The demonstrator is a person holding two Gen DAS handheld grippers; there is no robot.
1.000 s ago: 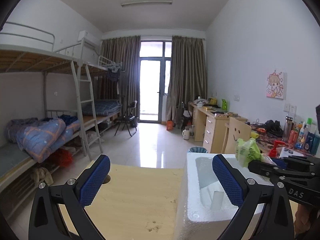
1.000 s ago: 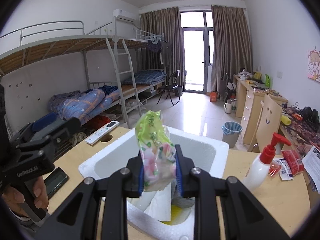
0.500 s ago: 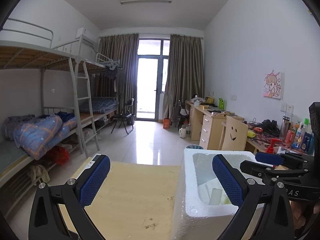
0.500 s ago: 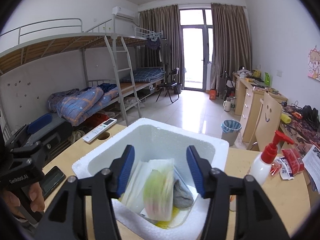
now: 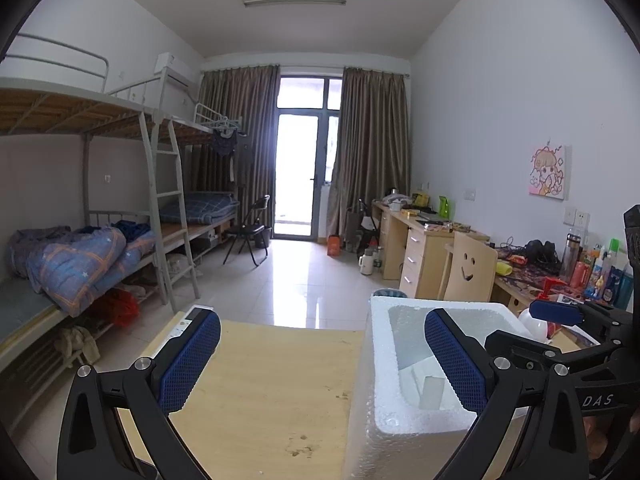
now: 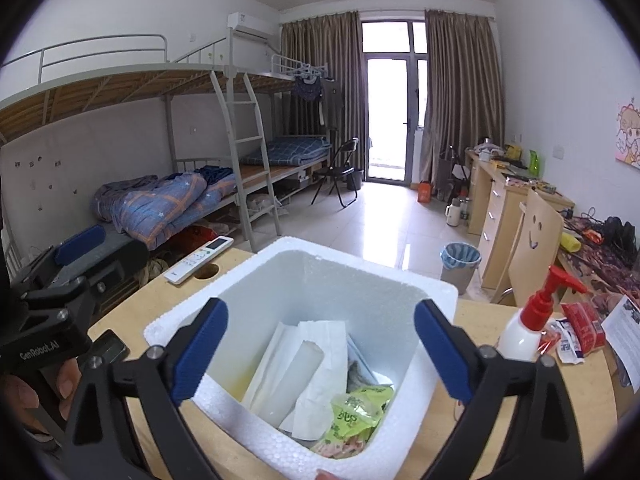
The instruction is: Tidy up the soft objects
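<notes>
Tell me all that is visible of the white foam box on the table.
The white foam box looks like grainy expanded polystyrene, squarish, thick-walled with rounded corners and no lid. It stands upright on the wooden table, open side up. Inside lie white tissue packs, something grey and a green printed packet against the near wall. The right gripper hovers open above it, touching nothing.

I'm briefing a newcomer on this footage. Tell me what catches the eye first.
The white foam box on the wooden table, directly under the right tool, whose jaws have just been opening and hold nothing. Inside lie a green packet and white tissue packs. To the box's right stands a red-topped pump bottle; bunk beds line the left wall.
</notes>
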